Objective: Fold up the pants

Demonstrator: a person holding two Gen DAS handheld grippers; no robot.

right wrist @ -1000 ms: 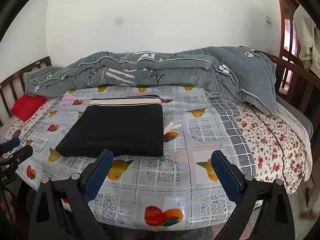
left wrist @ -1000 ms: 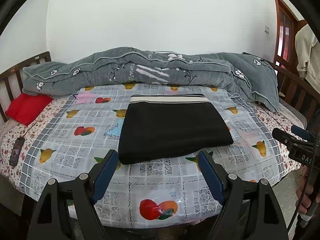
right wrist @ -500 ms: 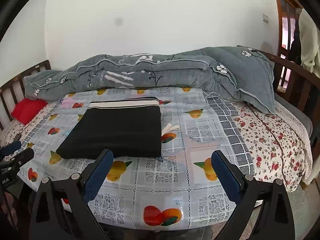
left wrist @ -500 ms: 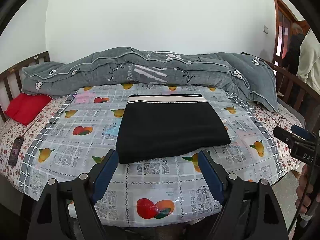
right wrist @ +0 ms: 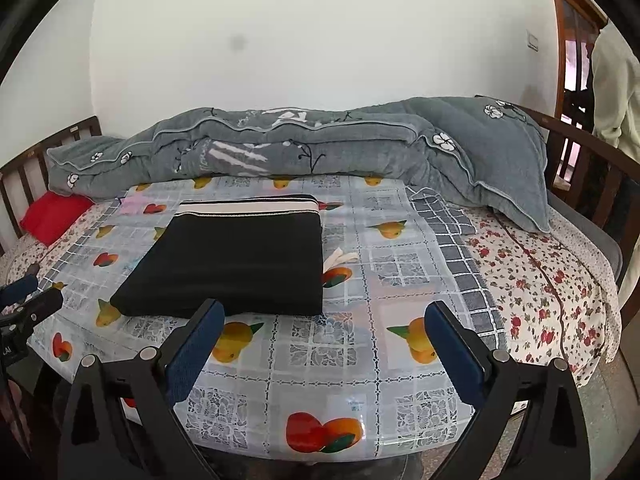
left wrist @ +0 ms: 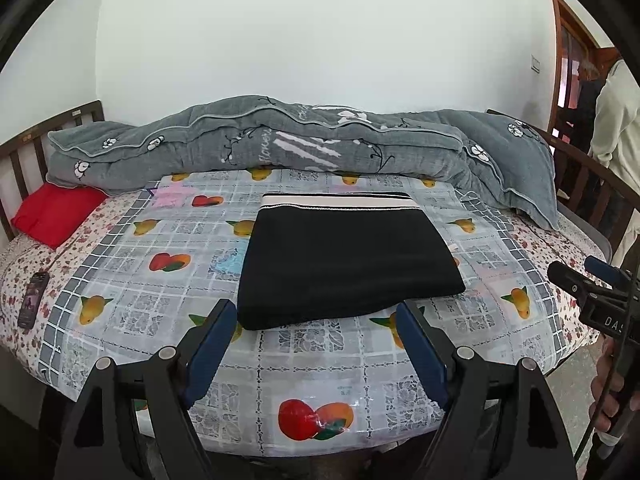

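The black pants (left wrist: 344, 256) lie folded into a flat rectangle in the middle of the bed, with the striped cream waistband on the far side. My left gripper (left wrist: 314, 310) is open just short of the near edge of the fold and holds nothing. In the right wrist view the pants (right wrist: 240, 264) lie ahead and to the left, with a white drawstring (right wrist: 340, 258) poking out at their right side. My right gripper (right wrist: 324, 308) is open over the tablecloth, near the fold's front right corner. Each gripper also shows in the other's view: the right gripper (left wrist: 576, 270) and the left gripper (right wrist: 28, 292).
A fruit-print plastic cloth (left wrist: 320, 360) covers the bed. A rolled grey quilt (left wrist: 280, 140) lies along the far side, with a red pillow (left wrist: 56, 212) at the left. A dark phone (left wrist: 34, 300) rests near the left edge. Wooden rails (right wrist: 580, 160) and a person in a pale top (left wrist: 618, 128) stand at the right.
Both grippers and the pants stay where they were. At the right edge a dark figure now shows in the doorway behind the person in the pale top.
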